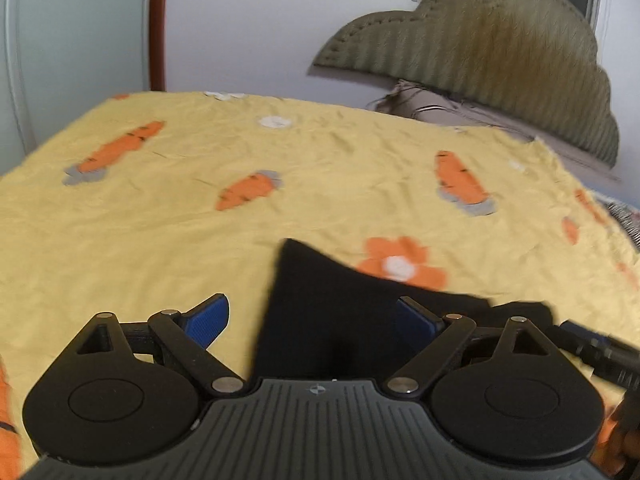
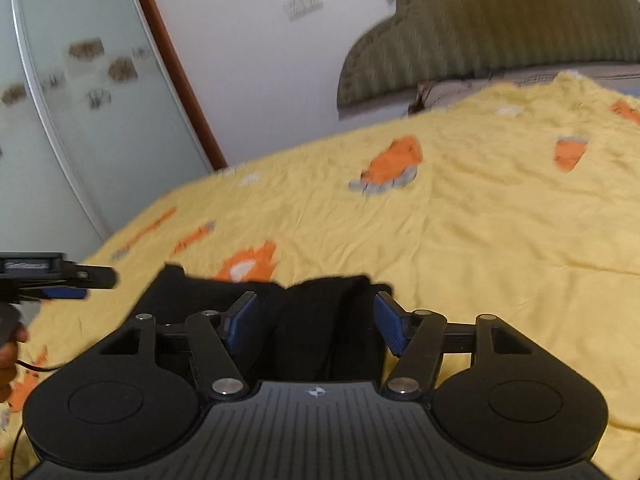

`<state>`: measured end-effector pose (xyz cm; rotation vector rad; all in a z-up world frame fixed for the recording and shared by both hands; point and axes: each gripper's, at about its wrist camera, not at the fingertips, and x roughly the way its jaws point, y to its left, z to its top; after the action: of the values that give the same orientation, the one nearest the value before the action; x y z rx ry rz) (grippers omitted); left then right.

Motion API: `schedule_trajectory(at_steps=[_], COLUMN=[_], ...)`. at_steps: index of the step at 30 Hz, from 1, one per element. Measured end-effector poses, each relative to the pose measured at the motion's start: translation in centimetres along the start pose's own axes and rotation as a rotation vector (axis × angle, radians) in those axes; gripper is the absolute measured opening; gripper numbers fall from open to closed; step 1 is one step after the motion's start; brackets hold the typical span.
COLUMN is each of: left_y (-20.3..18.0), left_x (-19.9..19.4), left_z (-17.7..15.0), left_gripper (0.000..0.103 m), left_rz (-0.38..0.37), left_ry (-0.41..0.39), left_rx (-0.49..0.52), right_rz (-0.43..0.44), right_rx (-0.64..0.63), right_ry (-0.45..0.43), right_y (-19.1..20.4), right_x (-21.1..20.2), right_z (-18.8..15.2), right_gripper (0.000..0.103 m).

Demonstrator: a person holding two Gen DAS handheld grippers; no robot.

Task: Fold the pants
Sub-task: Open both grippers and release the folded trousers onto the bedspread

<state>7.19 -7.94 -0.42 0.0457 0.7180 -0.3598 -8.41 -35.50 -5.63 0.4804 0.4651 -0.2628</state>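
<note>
left gripper [image 1: 312, 316]: jaws wide, black pants [image 1: 320, 312] between, pads clear
right gripper [image 2: 316, 320]: jaws apart, pants between, unpressed

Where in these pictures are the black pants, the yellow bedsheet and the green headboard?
black pants [image 1: 320, 312], left wrist view: middle of the dark cloth.
yellow bedsheet [image 1: 340, 168], left wrist view: bare yellow patch.
green headboard [image 2: 500, 20], right wrist view: ribbed padded face.

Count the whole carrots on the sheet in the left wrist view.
3: one far left, one centre, one right. Partial orange shapes at the edges may be more.
</note>
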Motion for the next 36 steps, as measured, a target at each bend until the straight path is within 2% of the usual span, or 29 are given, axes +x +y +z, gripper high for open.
schedule_trajectory(at_steps=[3, 4, 5, 7, 8, 10, 12, 15, 17, 18, 20, 21, 22, 24, 26, 28, 30, 34, 35, 36], left_y=[0.6, 0.6, 0.2, -0.4, -0.8, -1.4, -1.8, -1.7, -1.2, -0.9, -0.4, -0.2, 0.1, 0.8, 1.9, 3.7, 6.1, 10.3, 10.6, 10.5], left_x=[0.8, 1.2, 1.7, 3.0, 3.6, 5.0, 6.8, 8.3, 7.4, 6.5, 4.4, 3.3, 2.3, 0.5, -0.9, -2.1, -3.4, -6.2, -6.7, -7.0], left_z=[0.1, 0.2, 0.4, 0.8, 1.0, 1.0, 0.9, 0.7, 0.7, 0.5, 0.0, -0.4, -0.8, -1.6, -2.0, -2.2, -2.1, -1.3, -1.2, -1.2], left_gripper=[0.091, 0.091, 0.091, 0.091, 0.091, 0.091, 0.089, 0.086, 0.087, 0.087, 0.088, 0.089, 0.089, 0.089, 0.091, 0.091, 0.091, 0.090, 0.091, 0.091], left_rz=[-0.012, -0.029, -0.050, -0.073, -0.069, -0.097, -0.079, -0.061, -0.063, -0.084, -0.110, -0.120, -0.124, -0.104, -0.051, 0.038, 0.172, 0.521, 0.571, 0.563], left_ry=[0.008, 0.016, 0.024, 0.042, 0.052, 0.070, 0.108, 0.153, 0.158, 0.148, 0.138, 0.129, 0.118, 0.101, 0.092, 0.089, 0.058, -0.088, -0.118, -0.135], left_rx=[0.054, 0.065, 0.079, 0.108, 0.115, 0.135, 0.130, 0.127, 0.103, 0.101, 0.118, 0.134, 0.150, 0.170, 0.164, 0.137, 0.107, 0.059, 0.063, 0.081], right_rz=[0.052, 0.092, 0.132, 0.131, 0.121, 0.074, 0.019, 0.003, 0.004, -0.005, -0.078, -0.106, -0.099, -0.011, 0.069, 0.093, 0.108, 0.103, 0.103, 0.105], right_rx=[0.085, 0.129, 0.163, 0.186, 0.180, 0.147, 0.104, 0.117, 0.118, 0.112, 0.065, 0.033, 0.013, 0.009, 0.024, 0.040, 0.052, 0.088, 0.087, 0.086], right_ry=[0.027, 0.034, 0.045, 0.056, 0.051, 0.025, 0.022, 0.018, 0.056, 0.047, -0.003, -0.027, -0.042, -0.036, 0.002, 0.043, 0.076, 0.116, 0.113, 0.114], right_y=[-1.2, -1.8, -2.6, -3.2, -3.4, -3.5, -3.3, -3.4, -3.5, -3.3, -2.4, -1.9, -1.5, -0.9, -0.4, 0.0, 0.1, -0.1, 0.0, 0.1], right_x=[1.7, 2.2, 2.6, 3.4, 3.3, 2.6, 2.5, 3.5, 3.4, 2.5, -0.2, -1.6, -3.1, -5.6, -7.0, -7.4, -7.3, -6.0, -6.0, -5.9], right_z=[0.0, -0.1, -0.2, -0.1, 0.0, 0.1, 0.1, 0.0, 0.1, 0.2, 0.2, 0.0, -0.2, -1.0, -2.1, -3.4, -4.6, -5.9, -6.0, -6.1], right_gripper=[0.062, 0.048, 0.026, 0.007, 0.006, 0.006, 0.006, 0.009, 0.016, 0.020, 0.035, 0.039, 0.046, 0.048, 0.048, 0.048, 0.048, 0.047, 0.047, 0.047])
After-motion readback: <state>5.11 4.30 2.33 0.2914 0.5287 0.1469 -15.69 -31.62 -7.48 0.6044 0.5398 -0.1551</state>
